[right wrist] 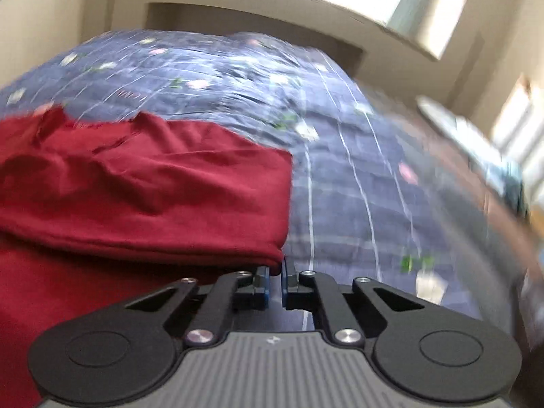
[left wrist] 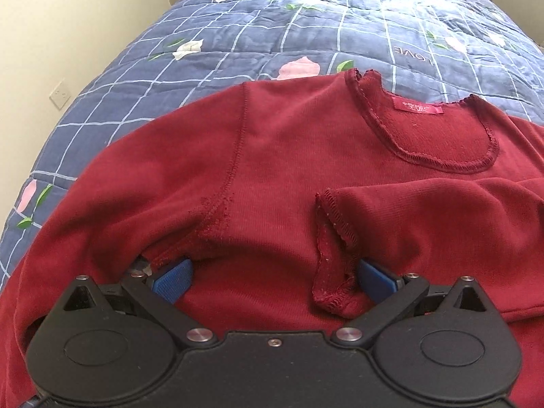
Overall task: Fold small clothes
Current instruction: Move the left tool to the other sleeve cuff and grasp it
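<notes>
A: Starting with the biggest thing, what carries the work?

B: A bed [left wrist: 306, 17] under a blue checked quilt with flowers. On the near part of it lies the red top [left wrist: 299, 156], front up, neckline [left wrist: 428, 129] toward the far end of the bed.

A: How far along does the fold look?

B: Early, I'd judge. One sleeve [left wrist: 425, 210] already lies across the chest below the neckline, its cuff [left wrist: 335, 238] hanging toward the hem; the other sleeve spreads out on the opposite side of the neckline.

A: And the left gripper [left wrist: 272, 273]?

B: Its jaws stand wide apart, low over the body of the red top below the neckline, one blue pad by the armpit seam [left wrist: 217, 210], the other beside the cuff. Nothing is pinched; it seems poised to take a fold of cloth.

A: The right gripper [right wrist: 276, 272]?

B: Closed, at the outer corner of the red top's folded edge. That view is blurred, so whether cloth sits between the pads I cannot tell
</notes>
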The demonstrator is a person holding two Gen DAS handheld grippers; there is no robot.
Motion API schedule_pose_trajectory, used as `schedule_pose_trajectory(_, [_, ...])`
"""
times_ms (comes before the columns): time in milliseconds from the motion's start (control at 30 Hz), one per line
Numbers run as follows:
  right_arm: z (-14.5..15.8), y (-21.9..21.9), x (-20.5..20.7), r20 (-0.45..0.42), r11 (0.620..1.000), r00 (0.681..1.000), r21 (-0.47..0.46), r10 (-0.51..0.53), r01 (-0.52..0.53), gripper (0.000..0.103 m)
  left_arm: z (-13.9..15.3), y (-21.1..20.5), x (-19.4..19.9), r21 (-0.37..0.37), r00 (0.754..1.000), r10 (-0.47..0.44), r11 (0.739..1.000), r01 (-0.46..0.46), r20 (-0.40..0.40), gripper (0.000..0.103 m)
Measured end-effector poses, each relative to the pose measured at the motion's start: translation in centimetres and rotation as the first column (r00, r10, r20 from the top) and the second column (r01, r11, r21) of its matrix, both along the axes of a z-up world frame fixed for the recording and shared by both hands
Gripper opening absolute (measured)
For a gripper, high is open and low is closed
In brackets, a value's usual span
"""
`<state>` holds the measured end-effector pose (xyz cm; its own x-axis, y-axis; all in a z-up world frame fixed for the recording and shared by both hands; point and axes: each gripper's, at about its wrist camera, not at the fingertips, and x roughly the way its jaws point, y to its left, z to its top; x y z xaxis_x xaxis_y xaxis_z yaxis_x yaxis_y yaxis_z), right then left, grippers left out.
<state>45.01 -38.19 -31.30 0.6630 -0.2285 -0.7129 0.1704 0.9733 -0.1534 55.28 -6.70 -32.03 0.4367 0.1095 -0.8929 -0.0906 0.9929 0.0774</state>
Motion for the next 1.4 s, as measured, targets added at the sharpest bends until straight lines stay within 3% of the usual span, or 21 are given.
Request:
schedule_pose_trajectory(100, [-0.4, -1.0, 0.0, -0.012, 0.994, 0.998, 0.092, -0.060, 0.061, 0.007, -0.2, 0.2, -0.1, -0.009, 1.000, -0.019, 1.000, 0.020, 0.009, 0.103])
schedule_pose_trajectory(233, [-0.1, -1.2, 0.3, -0.036, 0.992, 0.997, 0.096, -0.075, 0.078, 0.010, 0.4, 0.4, -0.2, -0.014, 1.000, -0.030, 0.999, 0.030, -0.004, 0.103])
schedule_pose_trajectory(267, [0.2, -1.3, 0.3, -0.042, 0.992, 0.996, 0.093, -0.083, 0.086, 0.024, 0.7, 0.5, -0.4, -0.009, 0.999, -0.034, 0.999, 0.034, -0.011, 0.103])
schedule_pose_trajectory(300, [0.4, -1.3, 0.2, -0.045, 0.991, 0.995, 0.089, -0.092, 0.096, 0.055, 1.0, 0.6, -0.6, -0.003, 0.999, -0.036, 0.999, 0.036, -0.013, 0.103])
schedule_pose_trajectory(333, [0.8, -1.3, -0.1, -0.044, 0.990, 0.994, 0.091, -0.100, 0.104, 0.067, 1.4, 0.6, -1.0, 0.003, 0.999, -0.038, 0.999, 0.038, -0.010, 0.103])
schedule_pose_trajectory(367, [1.1, -1.2, -0.5, -0.039, 0.990, 0.994, 0.094, -0.104, 0.108, 0.074, 1.8, 0.8, -1.5, 0.010, 0.999, -0.040, 0.999, 0.040, -0.002, 0.103])
schedule_pose_trajectory(433, [1.8, -0.7, -1.0, -0.059, 0.990, 0.992, 0.082, -0.110, 0.115, 0.079, 2.7, 1.3, -2.7, 0.005, 0.999, -0.042, 0.999, 0.042, 0.008, 0.102])
schedule_pose_trajectory(500, [2.6, 0.2, -1.9, -0.064, 0.989, 0.990, 0.066, -0.128, 0.132, 0.096, 3.6, 2.1, -4.1, -0.012, 1.000, -0.022, 1.000, 0.022, 0.011, 0.102])
schedule_pose_trajectory(600, [3.6, 2.2, -3.0, -0.072, 0.990, 0.993, 0.099, -0.092, 0.099, 0.103, 4.5, 3.9, -6.5, -0.053, 0.999, 0.038, 0.998, -0.038, 0.005, 0.102])
schedule_pose_trajectory(700, [4.0, 5.2, -3.7, -0.096, 0.990, 0.995, 0.140, -0.003, 0.016, 0.103, 5.1, 6.4, -9.1, -0.078, 0.992, 0.128, 0.989, -0.128, -0.004, 0.102])
schedule_pose_trajectory(833, [3.6, 9.7, -4.2, -0.123, 0.977, 0.983, 0.184, 0.135, -0.111, 0.103, 4.9, 10.6, -12.3, -0.065, 0.954, 0.300, 0.952, -0.300, -0.011, 0.102])
schedule_pose_trajectory(933, [3.1, 12.8, -4.5, -0.144, 0.959, 0.965, 0.212, 0.219, -0.186, 0.103, 4.6, 14.4, -14.7, -0.063, 0.895, 0.446, 0.893, -0.446, -0.012, 0.102])
schedule_pose_trajectory(1067, [2.5, 16.0, -4.7, -0.184, 0.943, 0.942, 0.238, 0.279, -0.233, 0.103, 4.3, 19.1, -18.0, -0.100, 0.780, 0.625, 0.777, -0.621, 0.016, 0.102])
schedule_pose_trajectory(1133, [2.4, 17.0, -5.0, -0.196, 0.937, 0.932, 0.235, 0.304, -0.256, 0.103, 3.9, 21.5, -19.6, -0.142, 0.690, 0.723, 0.687, -0.713, 0.033, 0.102])
schedule_pose_trajectory(1267, [2.1, 17.9, -5.4, -0.218, 0.934, 0.922, 0.234, 0.320, -0.268, 0.103, 2.9, 25.7, -22.3, -0.285, 0.506, 0.862, 0.478, -0.831, -0.026, 0.102])
schedule_pose_trajectory(1300, [2.0, 18.0, -5.4, -0.223, 0.935, 0.922, 0.233, 0.317, -0.265, 0.103, 2.6, 26.5, -22.9, -0.316, 0.457, 0.889, 0.422, -0.850, -0.042, 0.100])
schedule_pose_trajectory(1400, [1.4, 18.3, -5.5, -0.248, 0.943, 0.921, 0.224, 0.299, -0.246, 0.103, 1.8, 27.9, -24.0, -0.371, 0.343, 0.936, 0.292, -0.882, -0.079, 0.086])
